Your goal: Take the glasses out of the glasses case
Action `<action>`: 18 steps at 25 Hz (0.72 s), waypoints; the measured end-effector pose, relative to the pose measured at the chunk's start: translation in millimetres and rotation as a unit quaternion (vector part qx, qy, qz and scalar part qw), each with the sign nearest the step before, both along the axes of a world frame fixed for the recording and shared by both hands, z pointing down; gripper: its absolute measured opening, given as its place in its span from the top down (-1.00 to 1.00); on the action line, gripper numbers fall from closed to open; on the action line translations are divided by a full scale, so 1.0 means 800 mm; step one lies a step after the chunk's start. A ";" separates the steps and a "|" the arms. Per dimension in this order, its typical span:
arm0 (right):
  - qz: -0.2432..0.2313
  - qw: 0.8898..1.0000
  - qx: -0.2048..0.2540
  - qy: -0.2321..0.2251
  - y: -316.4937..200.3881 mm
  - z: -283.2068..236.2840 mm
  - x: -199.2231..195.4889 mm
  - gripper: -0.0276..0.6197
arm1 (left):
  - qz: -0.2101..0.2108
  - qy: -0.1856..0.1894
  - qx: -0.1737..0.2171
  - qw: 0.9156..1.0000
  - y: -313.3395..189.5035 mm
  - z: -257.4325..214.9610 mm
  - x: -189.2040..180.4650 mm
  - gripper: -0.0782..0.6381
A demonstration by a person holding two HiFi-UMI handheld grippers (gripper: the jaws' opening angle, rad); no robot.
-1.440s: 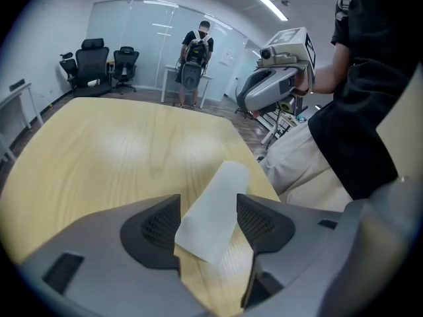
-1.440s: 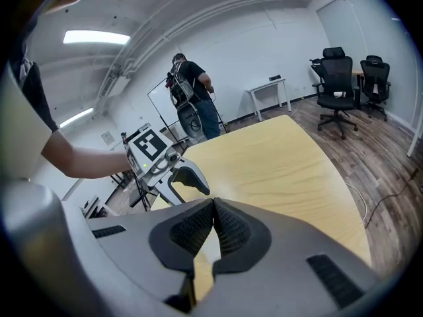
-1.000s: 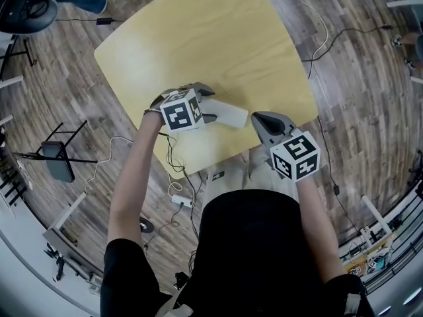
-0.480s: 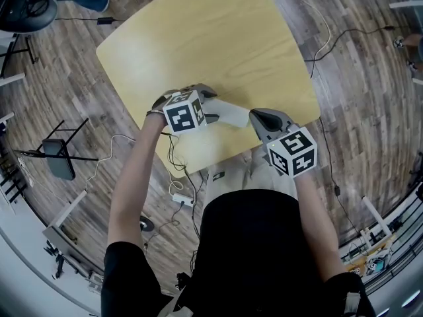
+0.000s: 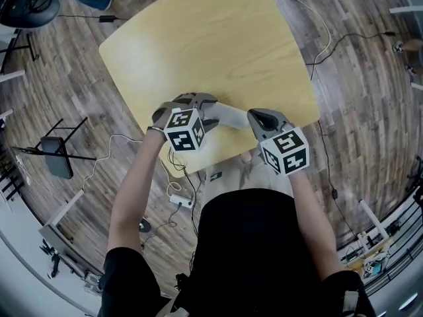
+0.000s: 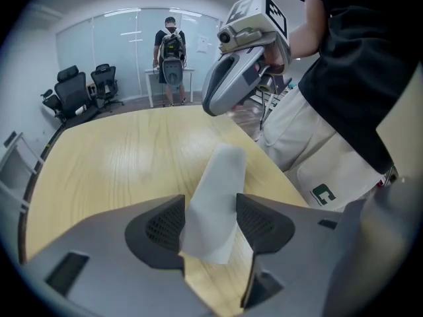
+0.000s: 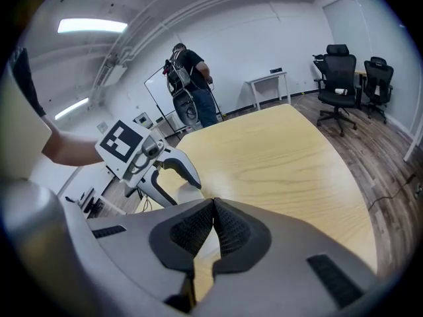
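- The yellow wooden surface [image 5: 218, 38] is bare except for the glasses case, which lies along its near edge, just in front of the person.
- The left gripper [image 6: 210, 222] stands over the left end of the case. Its jaws have just been closing with the case between them, and the pads now look to meet the case's two long sides, so it is taking a wide hold.
- The right gripper [image 7: 213, 210] is at the right end of the case with its jaws pressed together. Nothing is visible between the pads, and whether the tip touches the case cannot be told.
- The pale grey glasses case [image 5: 231, 114] lies flat between the two grippers and looks closed.
- No glasses are visible, so the task appears to be at its start: the case is being steadied, and opening it and lifting the glasses out are both left to do.
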State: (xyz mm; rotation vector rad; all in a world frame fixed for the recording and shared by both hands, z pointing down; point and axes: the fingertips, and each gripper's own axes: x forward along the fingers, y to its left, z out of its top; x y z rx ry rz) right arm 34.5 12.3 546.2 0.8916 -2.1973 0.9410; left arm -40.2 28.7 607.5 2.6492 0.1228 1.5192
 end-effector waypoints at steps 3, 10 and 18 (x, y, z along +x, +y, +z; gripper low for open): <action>-0.024 0.999 0.004 0.033 0.004 0.014 0.000 0.86 | 0.008 0.001 0.038 0.999 0.002 -0.005 0.000 0.07; -0.076 0.994 0.013 0.072 0.021 0.040 -0.009 0.86 | 0.013 0.003 0.110 0.994 0.015 -0.010 -0.001 0.08; -0.125 0.987 0.025 0.093 0.027 0.045 -0.025 0.86 | 0.009 0.004 0.147 0.989 0.019 -0.012 -0.001 0.09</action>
